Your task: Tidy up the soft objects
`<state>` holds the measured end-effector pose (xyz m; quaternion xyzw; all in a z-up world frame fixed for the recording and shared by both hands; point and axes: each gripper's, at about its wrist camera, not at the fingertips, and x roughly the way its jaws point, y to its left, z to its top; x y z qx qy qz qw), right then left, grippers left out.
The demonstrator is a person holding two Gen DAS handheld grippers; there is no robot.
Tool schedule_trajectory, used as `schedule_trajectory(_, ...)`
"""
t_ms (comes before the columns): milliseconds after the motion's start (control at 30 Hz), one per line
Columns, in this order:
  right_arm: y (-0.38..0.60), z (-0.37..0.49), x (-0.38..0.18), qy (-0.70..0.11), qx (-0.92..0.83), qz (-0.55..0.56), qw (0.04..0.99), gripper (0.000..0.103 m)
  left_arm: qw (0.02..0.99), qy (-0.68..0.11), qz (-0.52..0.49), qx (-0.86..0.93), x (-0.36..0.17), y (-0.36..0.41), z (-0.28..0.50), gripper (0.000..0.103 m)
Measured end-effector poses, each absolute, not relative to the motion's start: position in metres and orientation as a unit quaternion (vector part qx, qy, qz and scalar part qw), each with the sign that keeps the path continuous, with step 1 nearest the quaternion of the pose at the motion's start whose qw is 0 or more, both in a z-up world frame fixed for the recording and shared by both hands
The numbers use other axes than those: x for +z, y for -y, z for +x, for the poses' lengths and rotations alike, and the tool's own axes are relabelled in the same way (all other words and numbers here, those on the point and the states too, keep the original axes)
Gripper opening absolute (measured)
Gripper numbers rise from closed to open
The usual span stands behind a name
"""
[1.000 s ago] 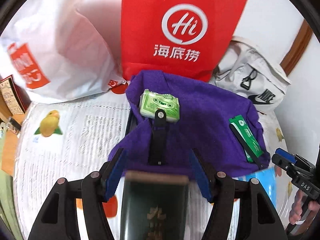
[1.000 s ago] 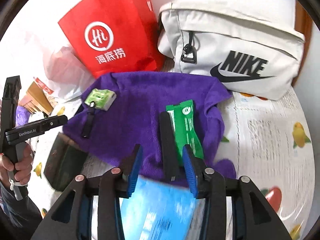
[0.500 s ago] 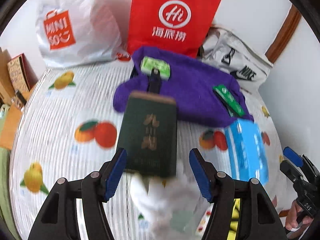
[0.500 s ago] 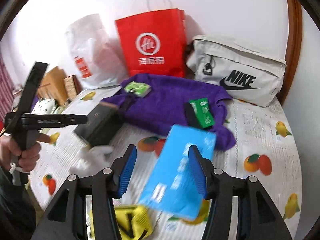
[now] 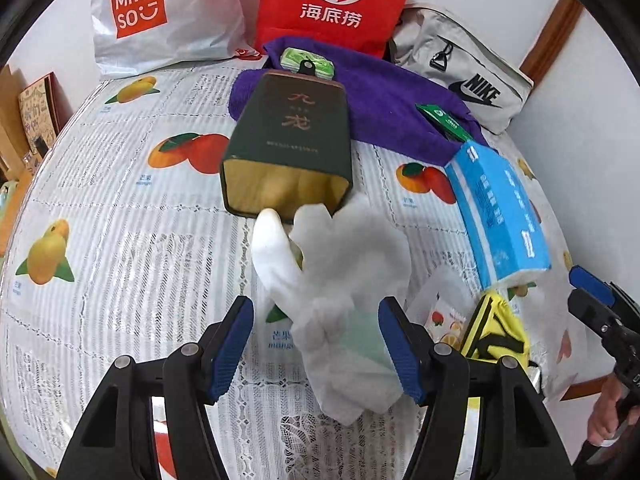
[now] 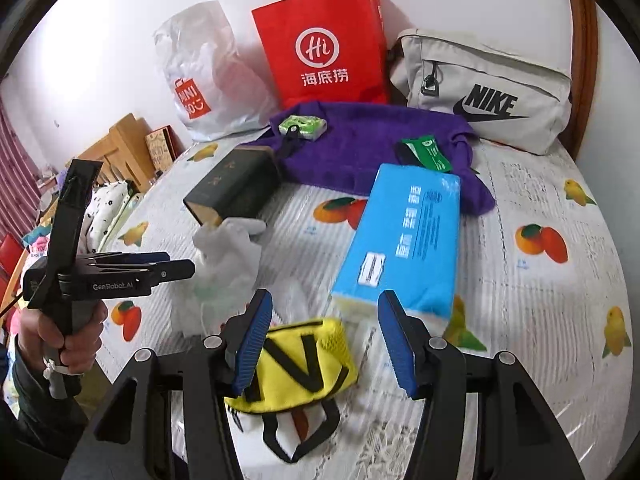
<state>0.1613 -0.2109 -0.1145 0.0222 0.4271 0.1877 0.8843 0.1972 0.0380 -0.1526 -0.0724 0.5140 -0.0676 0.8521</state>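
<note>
Two grippers hover over scattered soft goods on a fruit-print table.

The left gripper stands spread around the white glove, just in front of the dark green box, pads not pressing. The right gripper, spread and empty, hangs over the yellow pouch. A shallow pinch may snag one glove finger and drag the box.

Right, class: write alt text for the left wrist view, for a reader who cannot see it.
Open left gripper above white gloves on a fruit-print tablecloth. Beyond lie a dark green box, a purple towel, a blue tissue pack and bags.
</note>
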Motion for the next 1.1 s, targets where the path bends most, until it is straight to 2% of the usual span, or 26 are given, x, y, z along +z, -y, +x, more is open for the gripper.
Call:
schedule_trajectory(100, 0.213, 0.155, -0.12, -0.432, 0.184, 0.036, 0.882, 0.055, 0.853, -0.515, -0.057, -0.068, -0.16, -0.033, 0.198, 0.063)
schedule_trajectory(167, 0.214, 0.153, -0.126, -0.436, 0.181, 0.044, 0.88, 0.055, 0.857, -0.508, -0.046, -0.07, -0.163, -0.031, 0.196, 0.058)
schedule_trajectory(233, 0.215, 0.151, -0.133, -0.446, 0.177, 0.051, 0.876, 0.055, 0.858, -0.507, -0.03, -0.073, -0.168, -0.028, 0.196, 0.036)
schedule_trajectory(300, 0.215, 0.15, -0.138, -0.454, 0.176, 0.053, 0.872, 0.055, 0.858, -0.506, -0.035, -0.084, -0.169, -0.03, 0.196, 0.024)
schedule_trajectory(500, 0.217, 0.147, -0.139, -0.451, 0.175, 0.051, 0.874, 0.055, 0.873, -0.469, -0.085, -0.102, -0.146, -0.05, 0.186, 0.023)
schedule_trajectory(633, 0.217, 0.147, -0.141, -0.453, 0.184, 0.057, 0.87, 0.055, 0.879, -0.464, -0.082, -0.073, -0.137, -0.064, 0.187, 0.023)
schedule_trajectory(867, 0.201, 0.141, -0.149, -0.464, 0.236, 0.058, 0.852, 0.055, 0.869, -0.485, -0.093, -0.046, -0.152, -0.081, 0.188, 0.023)
schedule_trajectory(1100, 0.171, 0.13, -0.148, -0.442, 0.283, 0.037, 0.85, 0.059, 0.858, -0.5, -0.102, -0.055, -0.167, -0.08, 0.186, 0.023)
